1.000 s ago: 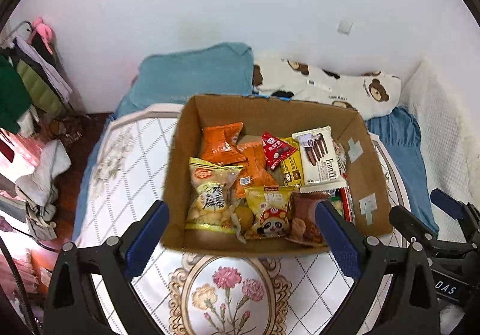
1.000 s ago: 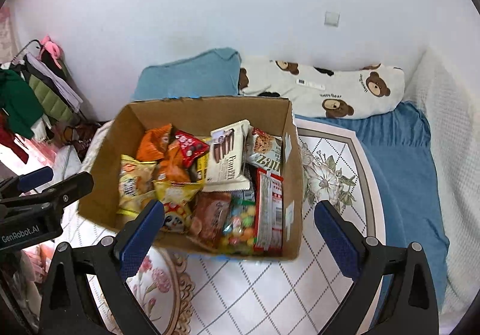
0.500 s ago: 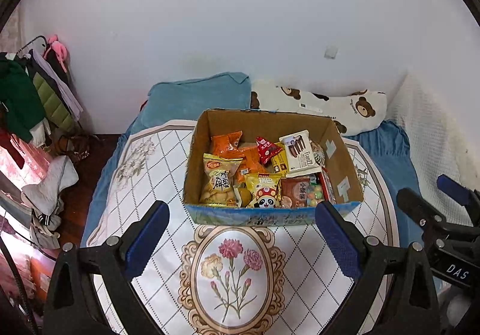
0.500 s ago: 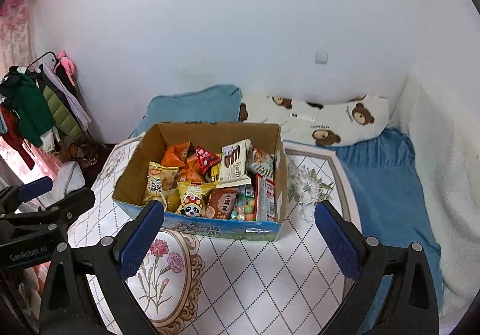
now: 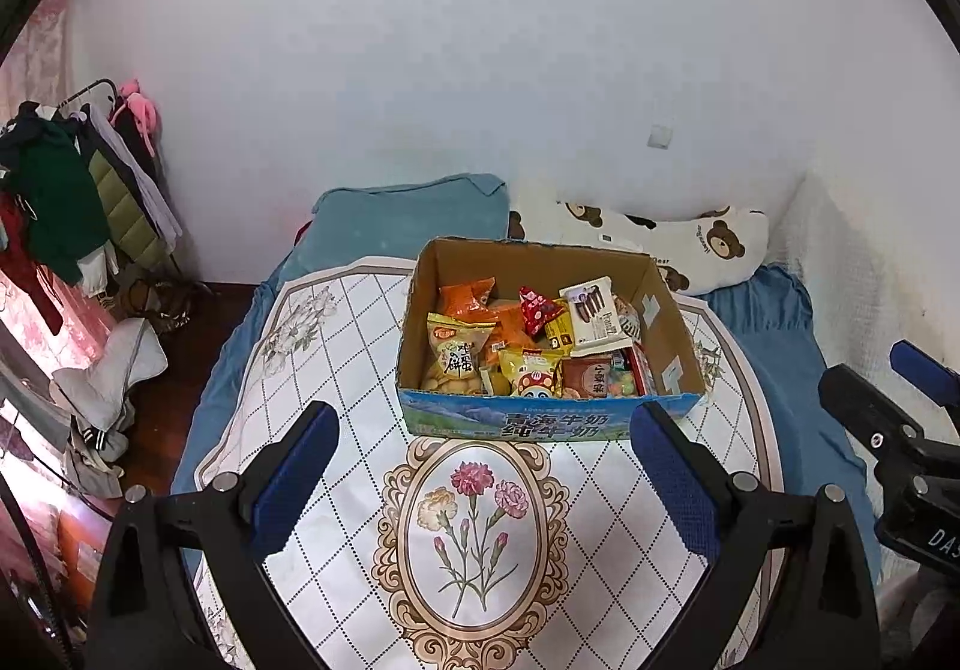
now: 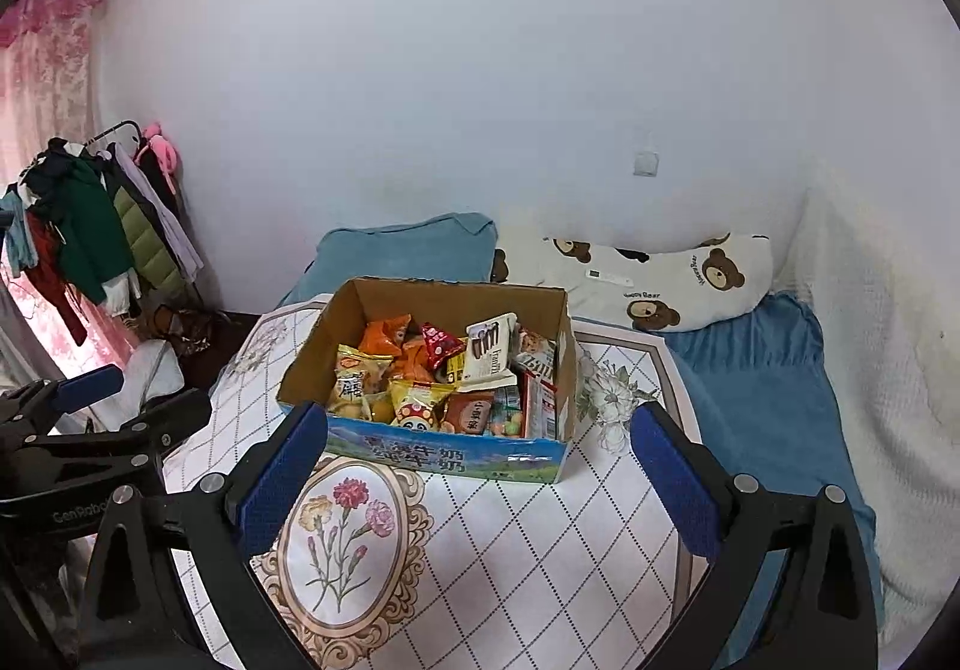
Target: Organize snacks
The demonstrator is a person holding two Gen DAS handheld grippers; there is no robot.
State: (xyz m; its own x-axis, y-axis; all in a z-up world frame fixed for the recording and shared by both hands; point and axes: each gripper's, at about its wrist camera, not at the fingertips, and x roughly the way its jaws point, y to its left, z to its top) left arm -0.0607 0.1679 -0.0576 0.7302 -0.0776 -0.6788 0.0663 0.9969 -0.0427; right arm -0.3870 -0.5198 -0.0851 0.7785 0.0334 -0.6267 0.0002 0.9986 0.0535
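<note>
My left tool and right tool both spread, empty | box packed with snacks | step: done, I reckon | next: nothing

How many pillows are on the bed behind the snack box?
2: a plain blue pillow at the wall, left of a white bear-print pillow beside it. Others may be hidden behind the cardboard box.

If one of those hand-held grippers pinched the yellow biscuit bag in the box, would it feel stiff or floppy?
Probably floppy: the yellow biscuit bag looks like thin, crinkled film. Likely light too, since it seems puffed with air. The biscuits showing at its bottom might crack under a hard squeeze.
</note>
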